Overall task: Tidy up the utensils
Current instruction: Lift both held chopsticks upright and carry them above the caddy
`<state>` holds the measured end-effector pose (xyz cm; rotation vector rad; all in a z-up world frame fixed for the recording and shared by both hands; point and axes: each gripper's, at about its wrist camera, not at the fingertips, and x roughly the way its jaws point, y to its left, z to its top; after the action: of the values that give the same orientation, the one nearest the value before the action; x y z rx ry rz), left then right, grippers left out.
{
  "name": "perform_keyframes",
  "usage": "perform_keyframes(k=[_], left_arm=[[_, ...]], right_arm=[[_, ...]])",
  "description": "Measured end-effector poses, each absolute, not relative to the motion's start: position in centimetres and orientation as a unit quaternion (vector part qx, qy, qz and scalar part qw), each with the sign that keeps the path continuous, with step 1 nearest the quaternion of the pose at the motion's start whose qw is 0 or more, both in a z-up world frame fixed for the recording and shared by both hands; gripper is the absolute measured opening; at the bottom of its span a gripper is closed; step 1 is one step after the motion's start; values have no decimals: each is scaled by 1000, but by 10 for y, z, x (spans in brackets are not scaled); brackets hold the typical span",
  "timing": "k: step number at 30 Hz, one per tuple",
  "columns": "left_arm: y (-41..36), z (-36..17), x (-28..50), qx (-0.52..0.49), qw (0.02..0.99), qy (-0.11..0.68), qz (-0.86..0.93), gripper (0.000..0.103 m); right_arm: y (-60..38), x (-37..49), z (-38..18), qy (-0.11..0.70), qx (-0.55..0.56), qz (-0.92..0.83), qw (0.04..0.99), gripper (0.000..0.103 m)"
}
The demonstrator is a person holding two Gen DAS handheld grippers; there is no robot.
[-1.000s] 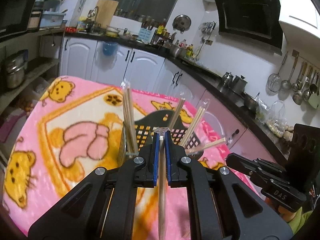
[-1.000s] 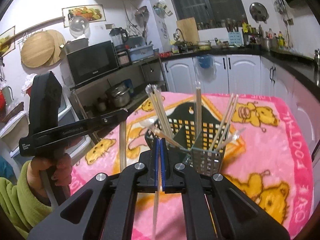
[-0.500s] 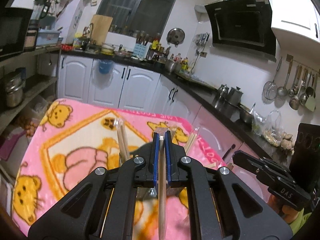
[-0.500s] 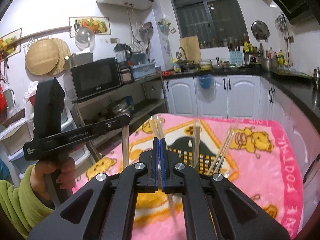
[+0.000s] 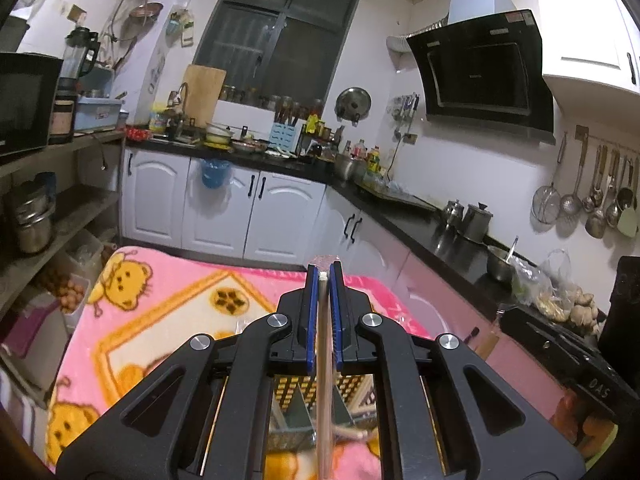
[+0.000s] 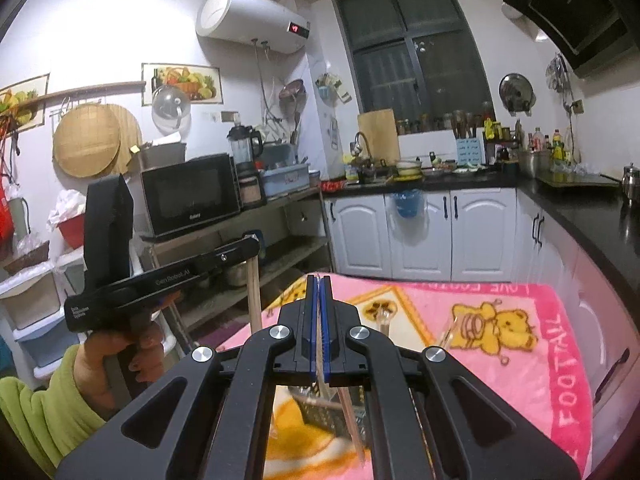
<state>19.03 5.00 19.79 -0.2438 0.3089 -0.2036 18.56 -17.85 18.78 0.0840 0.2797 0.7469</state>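
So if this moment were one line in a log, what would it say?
left claw: shut on chopstick | right claw: shut on chopstick | both above utensil basket | pink blanket beneath

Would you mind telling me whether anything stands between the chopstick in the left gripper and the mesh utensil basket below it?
Nothing visible does: the chopstick, clamped in the left gripper, hangs straight above the basket.

A pink fleece blanket printed with yellow bears and orange borders (image 6: 516, 320) covers the table, hanging over its edges. Directly on the blanket stands a dark perforated metal utensil basket with inner dividers (image 5: 298, 408), seen through the gripper frame, with pale chopsticks leaning inside; its exact footing on the blanket is hidden.
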Motion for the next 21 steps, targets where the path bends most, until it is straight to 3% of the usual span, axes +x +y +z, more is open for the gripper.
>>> perform_keyframes(k=[21], left_arm=[[42, 201, 254, -102, 983, 142, -62, 3]], right_arm=[[-172, 243, 202, 121, 57, 332, 934, 2]])
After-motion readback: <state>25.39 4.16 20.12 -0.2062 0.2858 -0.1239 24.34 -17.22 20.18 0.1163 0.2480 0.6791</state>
